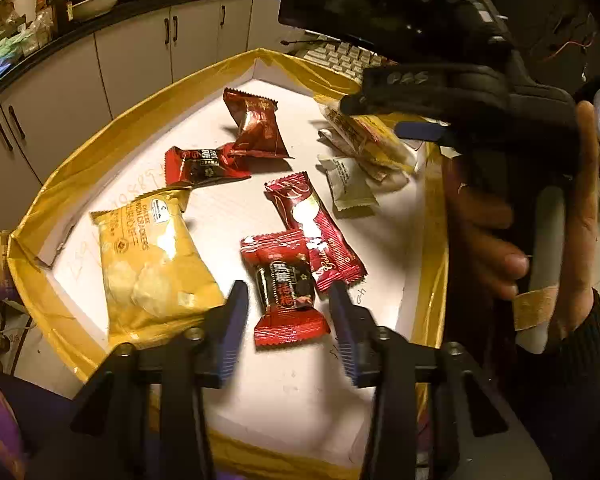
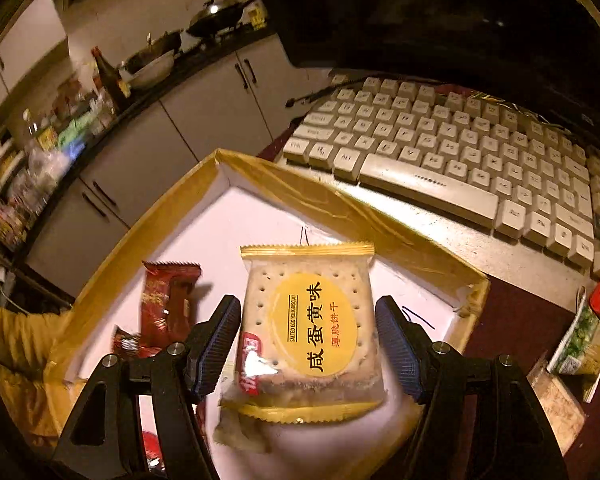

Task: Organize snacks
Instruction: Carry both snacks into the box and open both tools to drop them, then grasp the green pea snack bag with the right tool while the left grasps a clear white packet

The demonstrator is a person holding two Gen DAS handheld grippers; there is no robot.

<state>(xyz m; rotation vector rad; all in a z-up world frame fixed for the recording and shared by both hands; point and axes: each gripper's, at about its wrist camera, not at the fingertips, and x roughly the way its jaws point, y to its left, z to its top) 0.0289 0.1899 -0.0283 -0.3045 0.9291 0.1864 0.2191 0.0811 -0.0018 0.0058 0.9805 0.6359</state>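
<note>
A shallow white tray with a gold rim (image 1: 148, 120) holds several snacks. My left gripper (image 1: 290, 304) is open, its fingers either side of a red and black candy pack (image 1: 286, 288) that lies on the tray. Beside it lie a yellow cheese cracker bag (image 1: 152, 256), a long red wafer pack (image 1: 316, 224), two more red packs (image 1: 204, 164) (image 1: 256, 124) and a pale sachet (image 1: 350, 184). My right gripper (image 2: 308, 340) is open around a salted egg yolk biscuit pack (image 2: 312, 328); the pack sits on other packs at the tray's right side (image 1: 364, 136).
A white keyboard (image 2: 460, 152) lies behind the tray (image 2: 340, 200) under a dark monitor. A green snack packet (image 2: 580, 336) lies right of the tray. Kitchen cabinets (image 1: 132, 52) and a cluttered counter with pans run along the back left.
</note>
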